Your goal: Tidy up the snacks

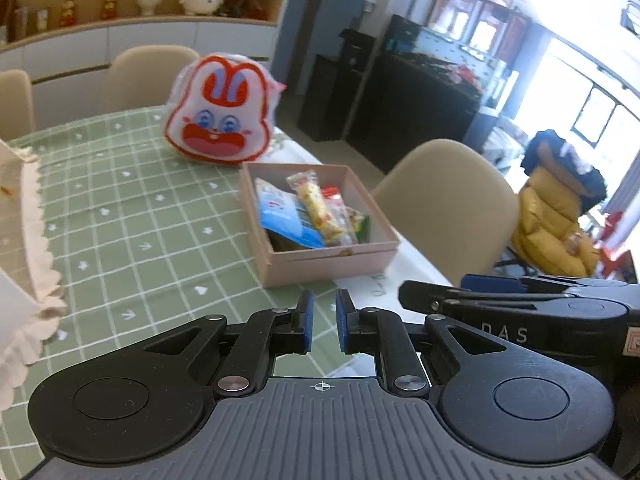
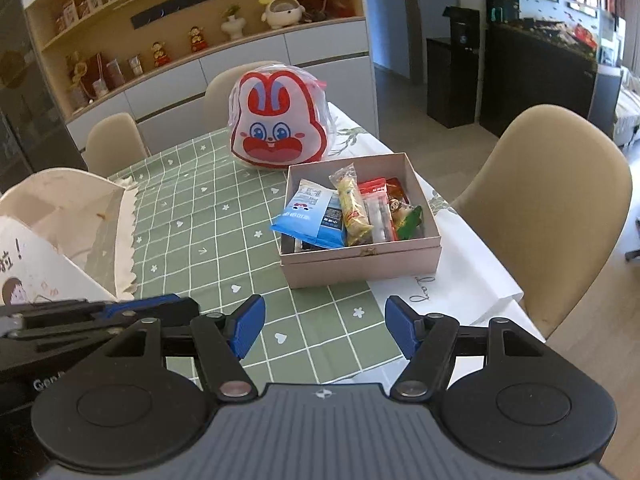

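Left gripper (image 1: 324, 322) is seen closed down and empty, right gripper (image 2: 325, 326) spread and empty, both short of the pink box (image 2: 362, 264) where snack packets (image 2: 352, 210) are piled: judged light, crinkly, slippery, best pinched at a sealed end.

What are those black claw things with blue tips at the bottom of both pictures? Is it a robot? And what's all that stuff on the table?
Not a robot: a person holds one gripper in each hand, each with a camera looking along its fingers. One picture comes from the left gripper, which is shut and holds nothing. The other comes from the right gripper, which is open and also empty. On the green checked tablecloth stands a pink box filled with snack packets, like the blue packet. Behind it sits a rabbit-face bag. A white paper bag stands at the left.
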A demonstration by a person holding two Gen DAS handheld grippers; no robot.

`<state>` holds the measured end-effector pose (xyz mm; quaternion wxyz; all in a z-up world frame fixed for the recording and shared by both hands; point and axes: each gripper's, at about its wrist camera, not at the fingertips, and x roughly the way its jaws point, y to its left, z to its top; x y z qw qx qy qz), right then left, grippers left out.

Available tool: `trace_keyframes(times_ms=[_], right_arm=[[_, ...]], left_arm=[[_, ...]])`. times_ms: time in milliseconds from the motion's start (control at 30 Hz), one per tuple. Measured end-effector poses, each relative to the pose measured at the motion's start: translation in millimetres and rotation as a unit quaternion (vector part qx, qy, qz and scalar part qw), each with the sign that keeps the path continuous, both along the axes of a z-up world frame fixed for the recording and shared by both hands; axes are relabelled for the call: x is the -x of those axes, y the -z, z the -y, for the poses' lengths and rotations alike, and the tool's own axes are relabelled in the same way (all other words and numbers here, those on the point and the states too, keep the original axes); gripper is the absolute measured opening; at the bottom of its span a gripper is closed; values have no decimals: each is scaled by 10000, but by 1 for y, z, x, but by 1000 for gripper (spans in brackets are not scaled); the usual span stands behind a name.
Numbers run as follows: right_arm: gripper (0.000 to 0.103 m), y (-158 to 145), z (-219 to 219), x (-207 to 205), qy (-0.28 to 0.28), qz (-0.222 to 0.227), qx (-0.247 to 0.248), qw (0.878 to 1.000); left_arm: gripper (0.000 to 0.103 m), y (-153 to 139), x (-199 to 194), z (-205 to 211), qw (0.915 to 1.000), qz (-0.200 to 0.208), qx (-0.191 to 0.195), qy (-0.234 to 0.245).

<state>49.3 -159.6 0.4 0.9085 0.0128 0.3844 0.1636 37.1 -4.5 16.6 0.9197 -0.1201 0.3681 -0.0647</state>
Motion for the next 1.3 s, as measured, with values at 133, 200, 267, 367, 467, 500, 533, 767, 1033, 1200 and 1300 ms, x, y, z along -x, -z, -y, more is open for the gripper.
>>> trace_keyframes(times_ms=[133,200,267,367,467,500,533,767,1033,1200,1300], right_arm=[[67,1,0,0,-121,-6,5,9999],[67,2,0,-1,-156,-5,-5,9999],[67,3,0,-2,-177,-10,-3,9998],[67,4,0,-3,-219,-31,1,9998],[67,5,0,-4,-254,-48,8,9997],[67,5,0,-4,-253,-56,8,9997],[67,6,0,-5,-261,-68,-1,9996],[67,9,2,-6,-262,-124,23,9996],[67,10,5,-7,-236,-119,15,9997],[67,10,7,-6,-196,-109,9,9997],[67,9,7,-6,-190,-106,9,9998]], left_arm=[[16,-2,0,2,10000,-24,-73,-48],[16,-2,-1,3,9998,-75,-134,-91],[16,-1,-1,3,9997,-100,-164,-121],[16,-2,-3,4,9996,-125,-188,-155],[16,-1,-3,5,9995,-151,-219,-158],[16,-1,-3,5,9995,-156,-225,-154],[16,0,-3,5,9995,-164,-234,-150],[16,0,-5,8,9995,-187,-242,-96],[16,1,-5,10,9996,-185,-221,-51],[16,1,-5,12,9996,-184,-224,-18],[16,1,-5,12,9996,-183,-221,-13]])
